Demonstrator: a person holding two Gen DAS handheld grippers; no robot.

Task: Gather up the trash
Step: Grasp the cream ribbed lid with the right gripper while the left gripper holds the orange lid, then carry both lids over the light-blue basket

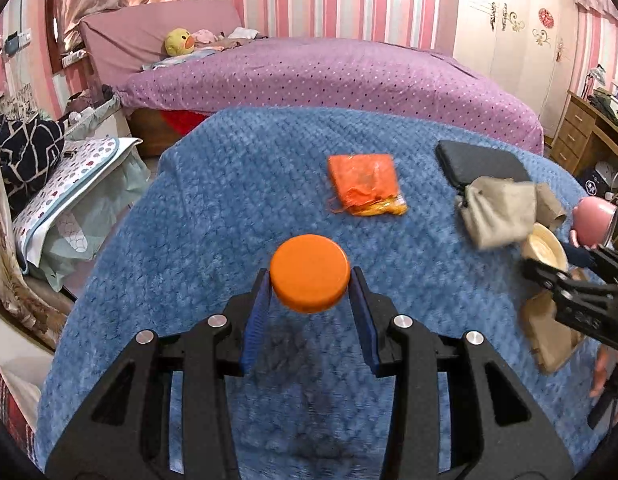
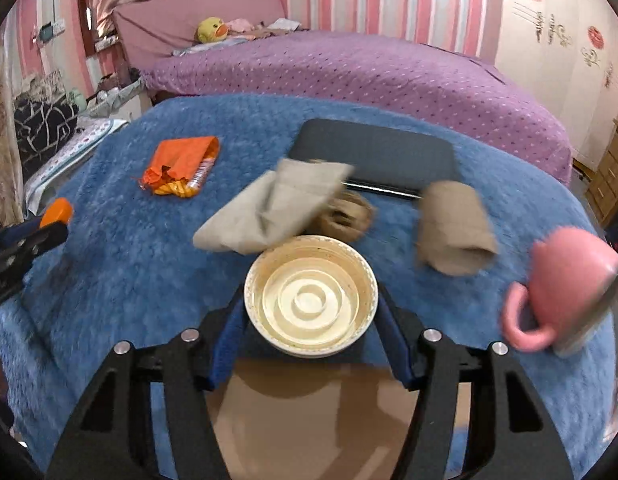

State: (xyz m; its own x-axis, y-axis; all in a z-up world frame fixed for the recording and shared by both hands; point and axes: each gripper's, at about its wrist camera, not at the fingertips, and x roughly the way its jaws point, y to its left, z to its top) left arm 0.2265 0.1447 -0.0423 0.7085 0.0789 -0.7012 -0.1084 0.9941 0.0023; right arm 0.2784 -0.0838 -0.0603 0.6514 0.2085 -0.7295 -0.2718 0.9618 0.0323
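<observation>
Blanket [image 1: 213, 216] lies bare left of orange cap [image 1: 309, 278].

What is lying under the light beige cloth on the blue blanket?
The beige cloth covers the near edge of a dark flat case and part of a twine roll. Anything else beneath it is hidden.
</observation>
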